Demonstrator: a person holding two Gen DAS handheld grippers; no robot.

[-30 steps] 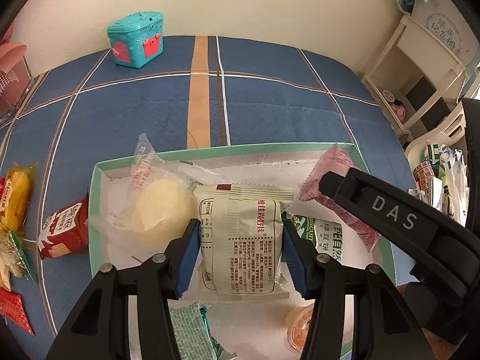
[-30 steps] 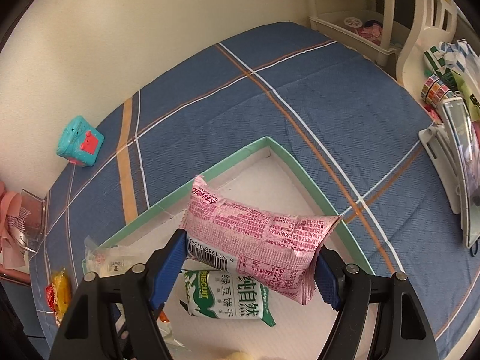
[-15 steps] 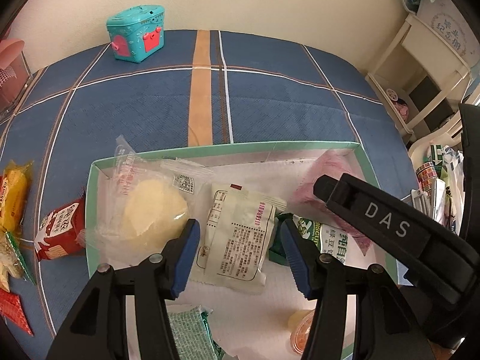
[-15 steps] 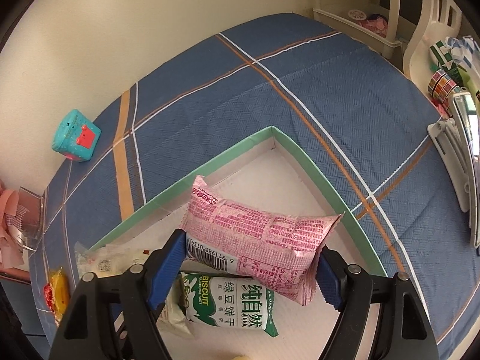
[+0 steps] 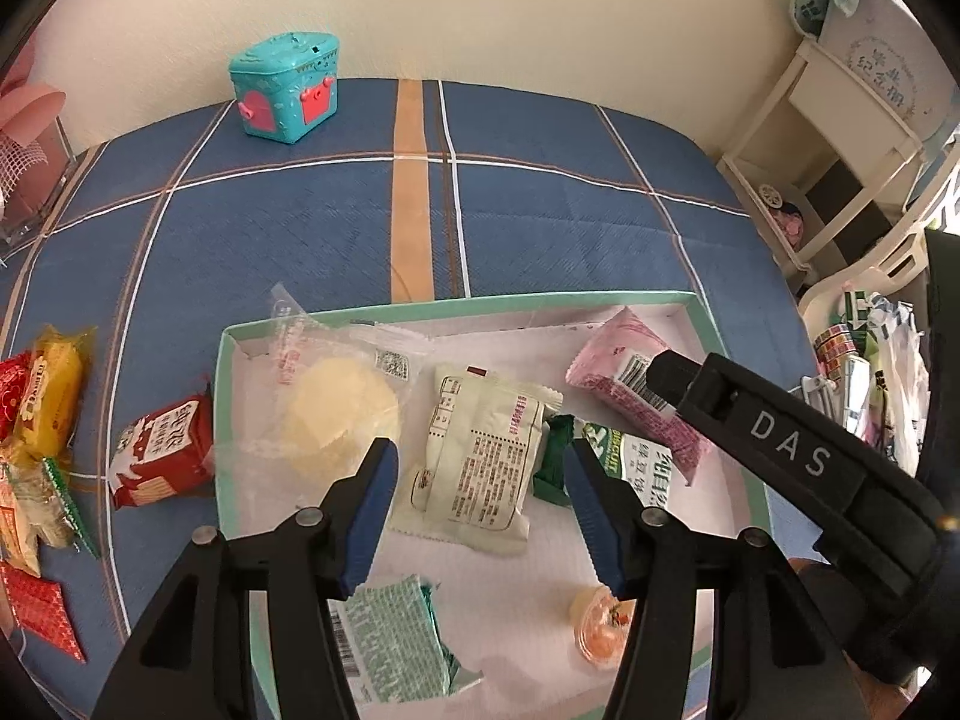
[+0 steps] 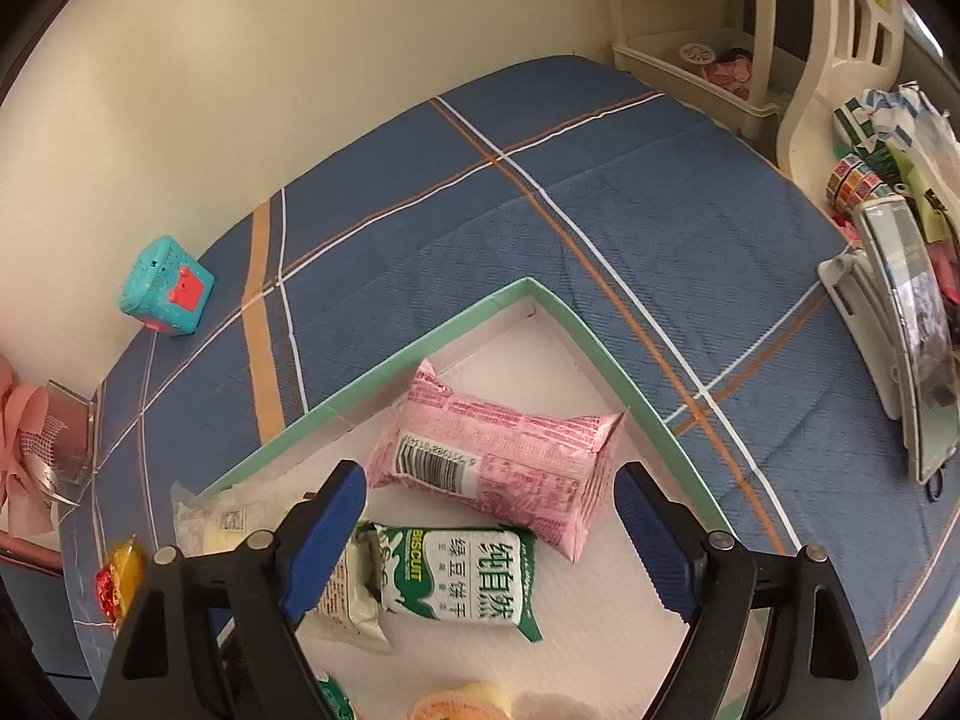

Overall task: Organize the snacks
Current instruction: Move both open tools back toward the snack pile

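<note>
A: Taken from the left, what is seen, and how should the step in hand be done well?

B: On the blue cloth (image 5: 288, 252), outside the tray (image 5: 225, 420), a red packet (image 5: 165, 450) and a yellow one (image 5: 54, 396) are left lying. Inside the tray a clear-wrapped round cake (image 5: 339, 408) is seen, then the cream packet (image 5: 480, 462), then the green biscuit pack (image 6: 462, 576), then the pink packet (image 6: 498, 456) in the far right corner. The left gripper (image 5: 477, 507) is held narrowly parted above the cream packet, with nothing pinched. The right gripper (image 6: 489, 534) is spread wide, and its jaws are opening; the pink packet lies beyond the pads, not pressed by them.

A: And the advice?

B: It is judged that both packets are being released. The jaws should be parted fully and lifted straight up, so that no wrapper edge is dragged along. The pink packet is overlapped onto the biscuit pack, so a sideways exit should be avoided. The loose packets at the left could be fetched next.

A: What is changed from a second ago?

B: The cream packet was then clamped between the left pads; now it is laid flat on the tray floor, slightly tilted. The pink packet was then gripped across its length by the right pads; now it is rested in the corner, free.
</note>
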